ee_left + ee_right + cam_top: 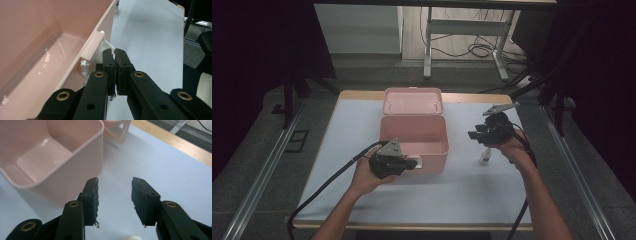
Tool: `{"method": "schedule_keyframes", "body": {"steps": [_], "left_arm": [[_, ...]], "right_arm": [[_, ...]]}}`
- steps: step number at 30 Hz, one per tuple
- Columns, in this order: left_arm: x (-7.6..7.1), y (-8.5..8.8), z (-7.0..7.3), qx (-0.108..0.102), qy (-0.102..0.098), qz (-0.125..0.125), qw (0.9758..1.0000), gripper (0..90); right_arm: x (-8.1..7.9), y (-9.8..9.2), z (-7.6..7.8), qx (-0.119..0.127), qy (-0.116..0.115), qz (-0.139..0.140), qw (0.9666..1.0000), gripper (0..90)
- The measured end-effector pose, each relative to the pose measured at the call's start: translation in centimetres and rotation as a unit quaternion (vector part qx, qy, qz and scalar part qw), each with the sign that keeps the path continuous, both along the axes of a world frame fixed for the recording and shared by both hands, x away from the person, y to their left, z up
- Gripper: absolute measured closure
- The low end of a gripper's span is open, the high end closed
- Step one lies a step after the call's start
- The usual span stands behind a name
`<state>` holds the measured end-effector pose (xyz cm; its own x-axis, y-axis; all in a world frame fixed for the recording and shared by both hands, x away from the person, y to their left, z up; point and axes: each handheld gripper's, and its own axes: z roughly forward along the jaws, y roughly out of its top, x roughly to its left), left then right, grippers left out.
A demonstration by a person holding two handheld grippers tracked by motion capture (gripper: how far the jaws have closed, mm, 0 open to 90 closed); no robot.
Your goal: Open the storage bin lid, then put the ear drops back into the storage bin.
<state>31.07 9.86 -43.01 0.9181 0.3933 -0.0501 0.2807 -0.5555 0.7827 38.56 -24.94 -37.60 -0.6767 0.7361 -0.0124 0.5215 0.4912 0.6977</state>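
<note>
One small white bottle (pixel 485 156), seemingly upright, near pink box (pixel 414 142).

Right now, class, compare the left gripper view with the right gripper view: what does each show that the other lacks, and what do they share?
Left gripper view: the left gripper, fingers shut, beside the pink box's white front latch, plus a small white bottle far off. Right gripper view: the right gripper, fingers apart with nothing between them, the box's lid handle and the wooden table edge. Both share the open, empty pink box and the white tabletop.
</note>
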Motion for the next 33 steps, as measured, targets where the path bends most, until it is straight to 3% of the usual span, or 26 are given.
{"method": "schedule_keyframes", "body": {"steps": [9,17,20,33], "left_arm": [[0.0,0.0,0.0,-0.003,0.002,0.002,1.0000,88.0],[0.0,0.0,0.0,-0.002,0.002,0.001,1.0000,87.5],[0.0,0.0,-0.1,0.013,0.001,-0.003,0.9999,84.9],[0.1,0.0,-0.1,0.009,0.006,-0.002,0.9999,84.9]], "right_arm": [[-0.2,-1.1,-0.7,-0.052,0.033,-0.008,0.9980,50.5],[-0.1,-1.5,-1.2,-0.070,0.046,-0.010,0.9964,49.6],[0.0,-1.6,-1.5,-0.077,0.052,-0.010,0.9956,49.2],[0.3,-2.0,-1.7,-0.098,0.074,-0.012,0.9924,48.0]]}}
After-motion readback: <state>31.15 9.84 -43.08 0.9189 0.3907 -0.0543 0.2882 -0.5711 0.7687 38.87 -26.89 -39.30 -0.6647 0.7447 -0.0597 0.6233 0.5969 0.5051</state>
